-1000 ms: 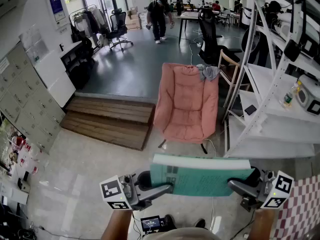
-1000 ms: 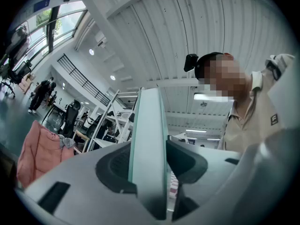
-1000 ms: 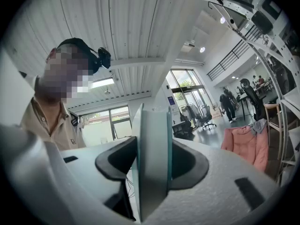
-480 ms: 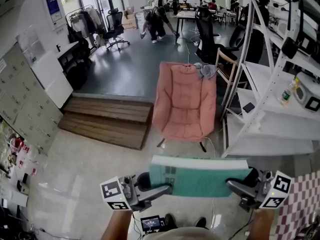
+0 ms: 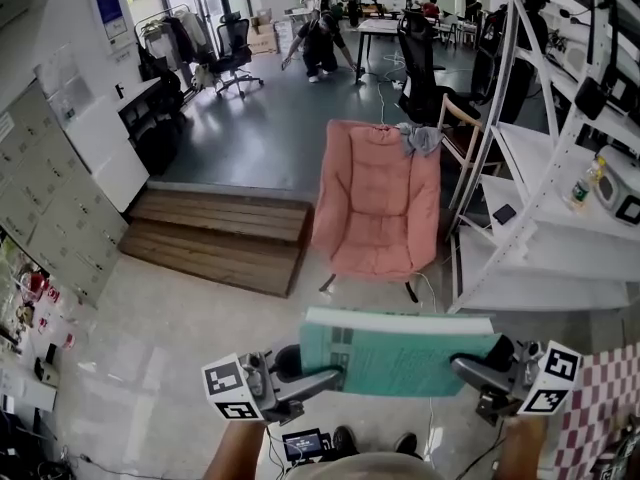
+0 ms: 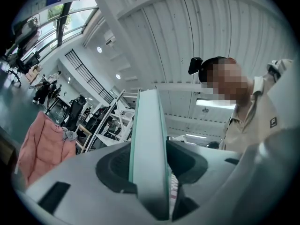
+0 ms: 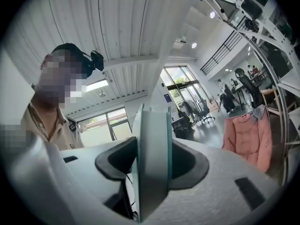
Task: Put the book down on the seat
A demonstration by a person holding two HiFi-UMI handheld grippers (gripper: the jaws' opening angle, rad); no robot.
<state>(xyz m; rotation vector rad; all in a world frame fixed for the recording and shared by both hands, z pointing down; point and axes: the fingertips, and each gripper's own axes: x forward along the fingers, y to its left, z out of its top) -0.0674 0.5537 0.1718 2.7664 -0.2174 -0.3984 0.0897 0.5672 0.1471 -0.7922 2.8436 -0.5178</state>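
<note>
Head view: a thick book (image 5: 400, 353) with a teal cover and a white page edge is held level in the air near the person, well apart from the pink chair (image 5: 378, 203) on the far side. The left claw (image 5: 322, 378) pinches its left end and the right claw (image 5: 468, 368) its right end. Each gripper view shows the book edge-on with the jaws pressed against its covers.

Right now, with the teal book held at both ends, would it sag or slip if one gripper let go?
The book is probably stiff: it spans flat between the left gripper and right gripper without sagging. It looks thick, so likely heavy; gripped at one end alone it may twist out.
</note>
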